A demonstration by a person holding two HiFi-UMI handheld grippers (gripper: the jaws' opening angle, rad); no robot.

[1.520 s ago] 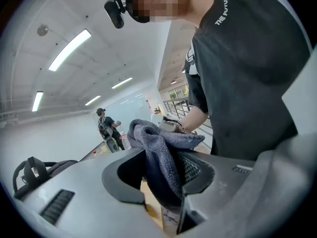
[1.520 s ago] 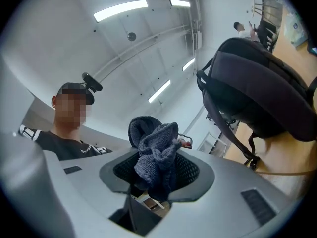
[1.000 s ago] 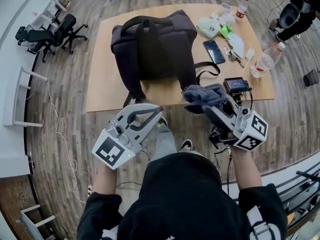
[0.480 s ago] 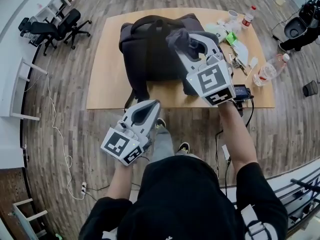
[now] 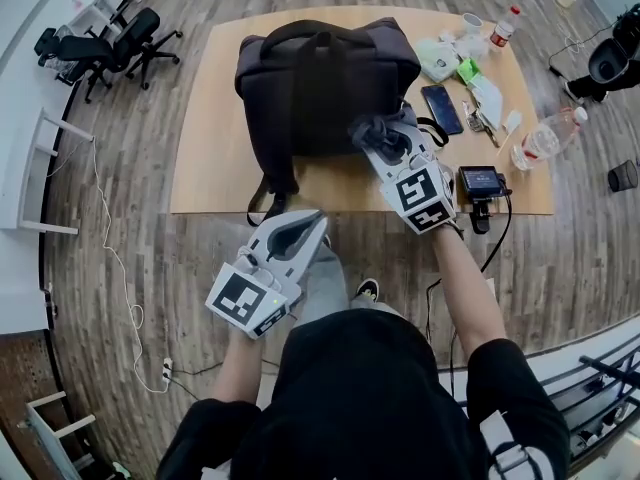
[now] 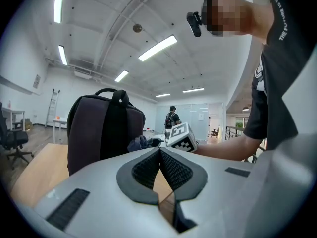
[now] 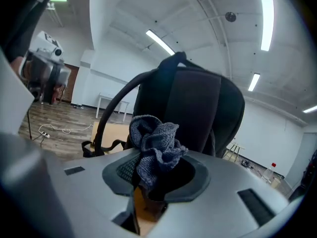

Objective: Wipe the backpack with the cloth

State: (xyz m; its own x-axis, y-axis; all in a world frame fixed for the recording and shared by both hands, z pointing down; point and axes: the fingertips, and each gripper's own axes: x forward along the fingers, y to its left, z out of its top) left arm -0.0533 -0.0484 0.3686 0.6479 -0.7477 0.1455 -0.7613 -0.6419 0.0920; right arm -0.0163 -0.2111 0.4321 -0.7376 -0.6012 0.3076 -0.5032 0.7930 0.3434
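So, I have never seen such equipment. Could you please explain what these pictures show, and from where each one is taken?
There is no robot here. A person holds a hand tool with two jaws in each hand. The head view comes from a camera on the person's head, looking steeply down. The other two views come from a camera riding on each tool, looking along its jaws. On the wooden table is a dark backpack. To its right lie a phone, a plastic bottle and small clutter. The right gripper has its jaws shut on a crumpled blue-grey cloth, held close to the backpack's near side. The left gripper is lower, off the table's near edge, with its jaws shut and empty.
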